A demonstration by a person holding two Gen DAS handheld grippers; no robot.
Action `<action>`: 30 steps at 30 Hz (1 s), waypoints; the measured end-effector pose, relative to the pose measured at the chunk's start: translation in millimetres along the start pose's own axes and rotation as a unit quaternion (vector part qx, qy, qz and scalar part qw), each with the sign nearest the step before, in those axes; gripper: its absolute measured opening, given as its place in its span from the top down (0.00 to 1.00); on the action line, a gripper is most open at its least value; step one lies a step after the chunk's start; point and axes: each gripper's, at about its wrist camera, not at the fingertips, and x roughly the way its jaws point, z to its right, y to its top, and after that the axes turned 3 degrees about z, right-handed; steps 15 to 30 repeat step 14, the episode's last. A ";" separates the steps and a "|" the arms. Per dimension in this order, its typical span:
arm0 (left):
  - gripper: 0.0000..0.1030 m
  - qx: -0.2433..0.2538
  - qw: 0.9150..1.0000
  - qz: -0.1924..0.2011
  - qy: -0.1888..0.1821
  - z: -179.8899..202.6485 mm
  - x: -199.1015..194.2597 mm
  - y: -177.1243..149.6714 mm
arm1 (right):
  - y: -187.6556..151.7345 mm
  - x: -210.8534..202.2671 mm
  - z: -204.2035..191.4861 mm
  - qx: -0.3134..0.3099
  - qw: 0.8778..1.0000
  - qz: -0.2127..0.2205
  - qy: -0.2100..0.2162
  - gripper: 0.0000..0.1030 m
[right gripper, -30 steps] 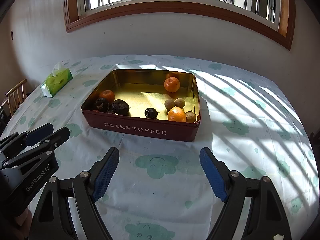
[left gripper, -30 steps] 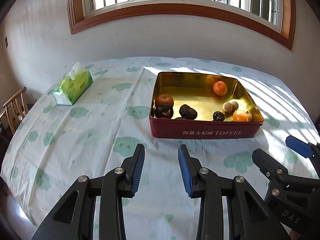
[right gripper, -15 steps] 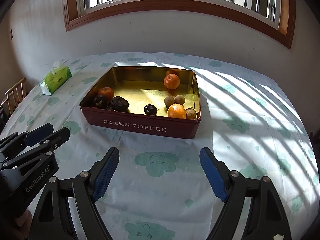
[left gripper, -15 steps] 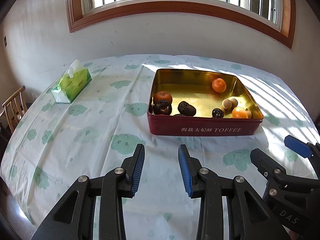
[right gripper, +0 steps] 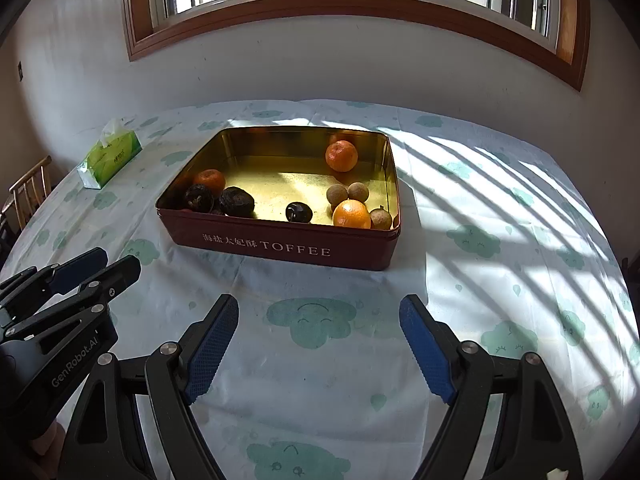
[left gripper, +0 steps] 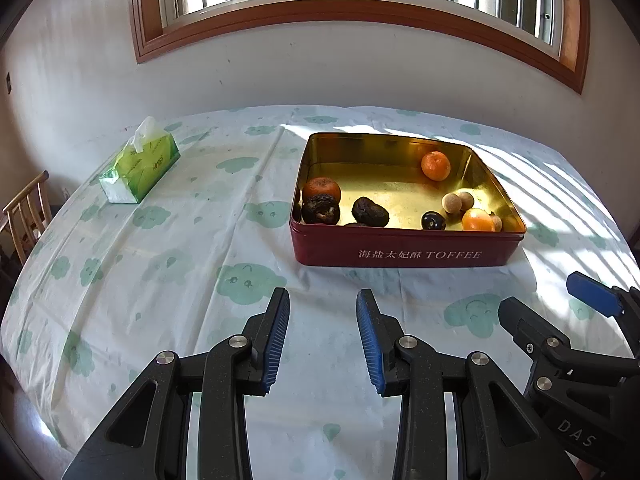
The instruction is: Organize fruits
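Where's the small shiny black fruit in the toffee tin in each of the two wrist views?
Left wrist view: the black fruit lies right of centre, by the tin's near wall, just left of the front orange.
Right wrist view: the black fruit sits about mid-picture, again by the near wall and left of the front orange.
Shared landmark: the TOFFEE lettering on the tin's front.

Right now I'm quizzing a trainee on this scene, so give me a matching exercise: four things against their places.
Things:
1. tissue box
2. toffee tin
3. round black fruit
4. wooden chair

Places:
A. inside the tin, near its front wall
B. beyond the table's left edge
C. middle of the table
D. far left on the tablecloth

Pairs: 1-D, 2-C, 3-A, 4-B
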 end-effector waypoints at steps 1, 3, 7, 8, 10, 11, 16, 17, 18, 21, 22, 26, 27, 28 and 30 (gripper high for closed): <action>0.65 0.000 1.000 0.000 -0.002 0.1 0.1 0.1 | -0.1 -0.1 0.1 0.000 1.000 0.000 0.001 0.22; 0.65 0.001 1.000 0.000 -0.002 0.7 0.9 -0.3 | -0.7 0.1 -0.1 0.000 1.000 0.000 0.000 0.22; 0.65 0.002 1.000 0.004 -0.004 1.2 0.0 -1.1 | -1.3 0.0 -0.3 0.001 1.000 -0.001 -0.001 0.22; 0.65 0.002 1.000 0.005 -0.006 1.2 -0.1 -1.3 | -1.7 0.2 0.0 0.002 1.000 -0.002 0.000 0.22; 0.65 0.002 1.000 0.004 -0.007 0.6 -0.6 -1.2 | -2.0 0.7 0.7 0.003 1.000 -0.003 0.000 0.22; 0.65 0.002 1.000 0.003 -0.007 0.4 -0.4 -1.2 | -2.2 0.8 1.0 0.004 1.000 -0.004 0.000 0.22; 0.64 -0.003 1.000 -0.003 -0.012 -1.5 0.7 -1.1 | -2.1 0.9 1.3 0.003 1.000 -0.003 0.000 0.22; 0.64 -0.003 1.000 -0.003 -0.012 -1.5 0.7 -1.1 | -2.1 0.9 1.3 0.003 1.000 -0.003 0.000 0.22; 0.64 -0.003 1.000 -0.003 -0.012 -1.5 0.7 -1.1 | -2.1 0.9 1.3 0.003 1.000 -0.003 0.000 0.22; 0.64 -0.003 1.000 -0.003 -0.012 -1.5 0.7 -1.1 | -2.1 0.9 1.3 0.003 1.000 -0.003 0.000 0.22; 0.64 -0.003 1.000 -0.003 -0.012 -1.5 0.7 -1.1 | -2.1 0.9 1.3 0.003 1.000 -0.003 0.000 0.22; 0.64 -0.003 1.000 -0.003 -0.012 -1.5 0.7 -1.1 | -2.1 0.9 1.3 0.003 1.000 -0.003 0.000 0.22; 0.64 -0.003 1.000 -0.003 -0.012 -1.5 0.7 -1.1 | -2.1 0.9 1.3 0.003 1.000 -0.003 0.000 0.22; 0.64 -0.003 1.000 -0.003 -0.012 -1.5 0.7 -1.1 | -2.1 0.9 1.3 0.003 1.000 -0.003 0.000 0.22; 0.64 -0.003 1.000 -0.003 -0.012 -1.5 0.7 -1.1 | -2.1 0.9 1.3 0.003 1.000 -0.003 0.000 0.22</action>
